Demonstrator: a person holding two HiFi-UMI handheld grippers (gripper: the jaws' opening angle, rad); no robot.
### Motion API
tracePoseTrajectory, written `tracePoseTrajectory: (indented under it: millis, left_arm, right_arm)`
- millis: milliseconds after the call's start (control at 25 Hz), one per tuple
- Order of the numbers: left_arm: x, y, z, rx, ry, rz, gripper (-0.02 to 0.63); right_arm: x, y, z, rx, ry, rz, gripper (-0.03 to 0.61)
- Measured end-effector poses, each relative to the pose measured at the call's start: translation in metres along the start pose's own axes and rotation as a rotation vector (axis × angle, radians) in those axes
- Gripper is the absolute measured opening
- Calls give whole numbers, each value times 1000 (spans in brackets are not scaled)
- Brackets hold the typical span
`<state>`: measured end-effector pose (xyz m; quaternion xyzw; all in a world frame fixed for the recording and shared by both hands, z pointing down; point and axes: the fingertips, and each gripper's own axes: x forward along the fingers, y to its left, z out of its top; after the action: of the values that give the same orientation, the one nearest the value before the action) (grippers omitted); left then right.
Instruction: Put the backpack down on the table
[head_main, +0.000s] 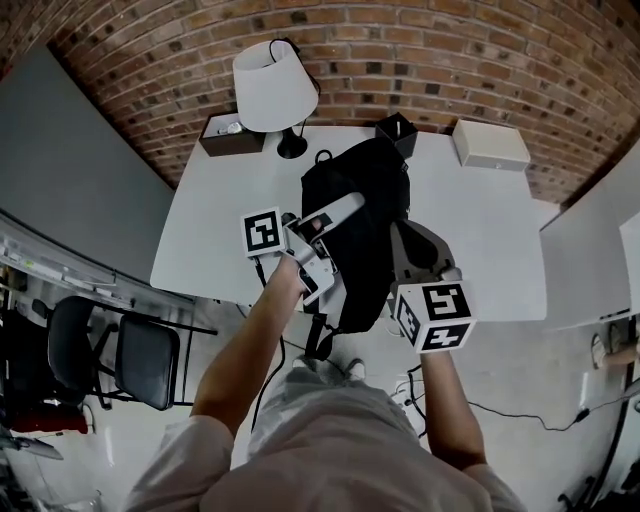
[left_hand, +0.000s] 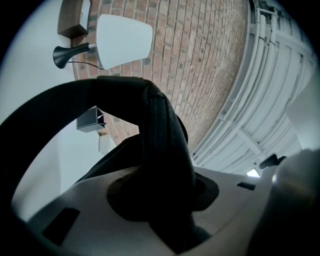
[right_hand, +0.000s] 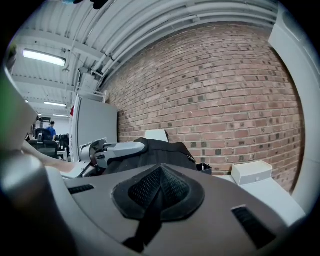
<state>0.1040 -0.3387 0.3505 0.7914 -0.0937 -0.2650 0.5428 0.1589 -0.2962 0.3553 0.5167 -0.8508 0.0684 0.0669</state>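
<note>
**Holding the backpack (head_main: 362, 235) over the bench (head_main: 215, 225) by its straps**

The black backpack is seen at the middle of the head view, carried between two hand-held tools. Most of it lies over the white bench, and its lower end hangs past the bench's near edge towards the bottom of the frame. Whether any part of it rests on the bench cannot be told.

The left tongs (head_main: 335, 215) are closed on a thick black strap (left_hand: 160, 140), which fills the centre of the left gripper view and is pinched between the pads. The right tongs (head_main: 408, 250) are closed on a thin black webbing (right_hand: 149, 222), which is clamped flat between the dark ribbed pads at the lower centre of the right gripper view. In that same view the backpack's top is seen just beyond the jaws, with the left tongs against its left side.

A white-shaded lamp (head_main: 272, 85) stands at the far edge of the bench, in the upper centre of the head view. A brown box (head_main: 232, 133) is placed to its left, a small black box (head_main: 396, 130) to its right, and a white box (head_main: 490, 145) further right. A brick wall (head_main: 420, 50) is seen along the top. A black chair (head_main: 145, 360) stands on the floor at the lower left.
</note>
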Motion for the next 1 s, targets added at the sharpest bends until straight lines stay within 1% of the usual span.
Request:
tracePoseTrajectory:
  millis: [240,480,840,1000]
  left_arm:
    - [-1,14,17,-29,-2,0,141]
    - [-9,34,43,-60,10,3,143]
    - [-32,68,82,-125,27,13,143]
    - [-44,81,96,-154,35,18,143]
  right_arm:
    - [19,3,-1,-2,11,9,0]
    - [48,7,-2,-1,26,-15,0]
    - [101,28,-2,-12,56,-45,0]
    - [125,44,-5,-24,81,-46,0]
